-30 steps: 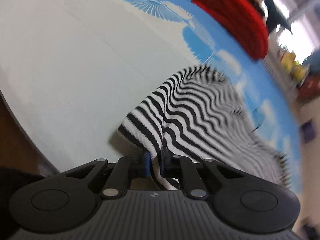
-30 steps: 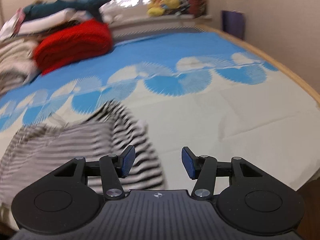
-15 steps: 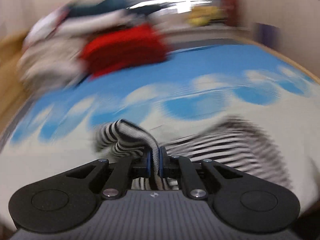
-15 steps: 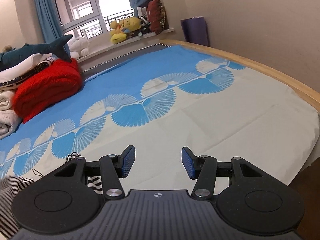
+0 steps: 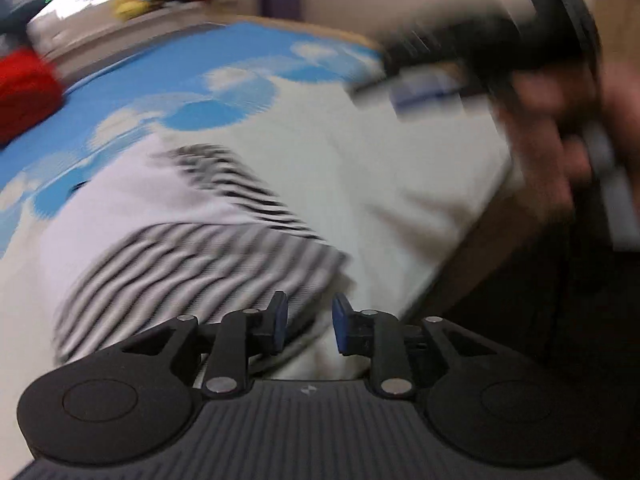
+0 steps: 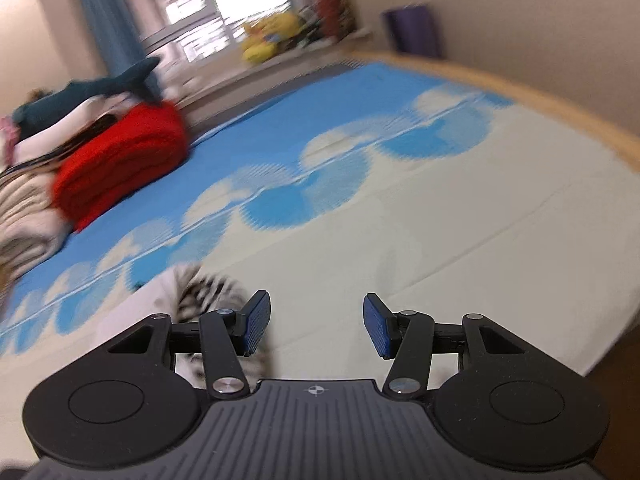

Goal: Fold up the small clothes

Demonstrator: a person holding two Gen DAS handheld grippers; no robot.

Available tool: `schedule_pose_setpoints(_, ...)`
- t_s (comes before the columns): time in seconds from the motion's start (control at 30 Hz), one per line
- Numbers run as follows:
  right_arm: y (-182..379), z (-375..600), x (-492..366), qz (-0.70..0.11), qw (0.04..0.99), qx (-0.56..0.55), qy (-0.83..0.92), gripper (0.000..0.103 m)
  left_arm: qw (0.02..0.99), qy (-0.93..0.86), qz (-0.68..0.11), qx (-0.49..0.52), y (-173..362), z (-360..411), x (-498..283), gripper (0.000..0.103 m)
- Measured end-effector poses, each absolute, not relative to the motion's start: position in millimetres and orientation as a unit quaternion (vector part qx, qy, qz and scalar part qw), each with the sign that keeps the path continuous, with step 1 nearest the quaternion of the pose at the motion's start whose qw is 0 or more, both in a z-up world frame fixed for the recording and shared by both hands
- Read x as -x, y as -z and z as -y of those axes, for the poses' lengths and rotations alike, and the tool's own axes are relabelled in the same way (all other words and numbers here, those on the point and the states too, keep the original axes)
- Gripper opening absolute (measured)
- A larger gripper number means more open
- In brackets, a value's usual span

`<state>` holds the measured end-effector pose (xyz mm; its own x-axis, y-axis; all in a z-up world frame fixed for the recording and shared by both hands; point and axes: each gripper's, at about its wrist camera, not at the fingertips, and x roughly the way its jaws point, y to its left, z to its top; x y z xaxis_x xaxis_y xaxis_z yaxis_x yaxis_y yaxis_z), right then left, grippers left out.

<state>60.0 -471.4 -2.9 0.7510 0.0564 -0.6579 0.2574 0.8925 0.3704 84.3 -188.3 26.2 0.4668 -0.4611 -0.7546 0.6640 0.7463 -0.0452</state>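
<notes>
A black-and-white striped garment (image 5: 192, 256) lies folded over on the bedsheet (image 5: 360, 168), blurred by motion. My left gripper (image 5: 307, 326) hovers at its near right corner with its jaws opening; only pale sheet shows in the gap, and the striped cloth lies just left of the left pad. In the right wrist view a bit of the striped garment (image 6: 208, 292) shows behind the left finger. My right gripper (image 6: 316, 326) stands open over bare sheet with nothing between its pads. At the upper right of the left wrist view, the right gripper (image 5: 432, 76) and the hand (image 5: 560, 132) holding it are a blur.
A red knitted bundle (image 6: 120, 164) and a heap of folded clothes (image 6: 24, 208) lie at the far left of the bed. Plush toys (image 6: 272, 34) sit on the window sill. The wooden bed edge (image 6: 520, 96) runs along the right.
The left gripper swung the pinched striped cloth across to the right, laid it over the garment and let go. The right gripper shifted slightly and stayed open.
</notes>
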Motion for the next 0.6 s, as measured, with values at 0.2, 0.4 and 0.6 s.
schedule_pose_setpoints(0.2, 25.4, 427.6, -83.2, -0.427, 0.871, -0.236, -0.057, 0.054, 0.882, 0.244, -0.393, -0.091, -54.7, 102.2, -123.7, 0.027)
schedule_pose_setpoints(0.4, 44.0, 384.4, -98.7, -0.482, 0.854, -0.183, -0.071, 0.053, 0.891, 0.179, -0.415, 0.030, -55.3, 38.3, -129.3, 0.031)
schedule_pose_setpoints(0.6, 57.1, 362.9, -95.6, -0.508, 0.841, -0.153, -0.102, 0.006, 0.884, 0.156, -0.439, 0.033, -44.4, 36.9, -132.1, 0.034)
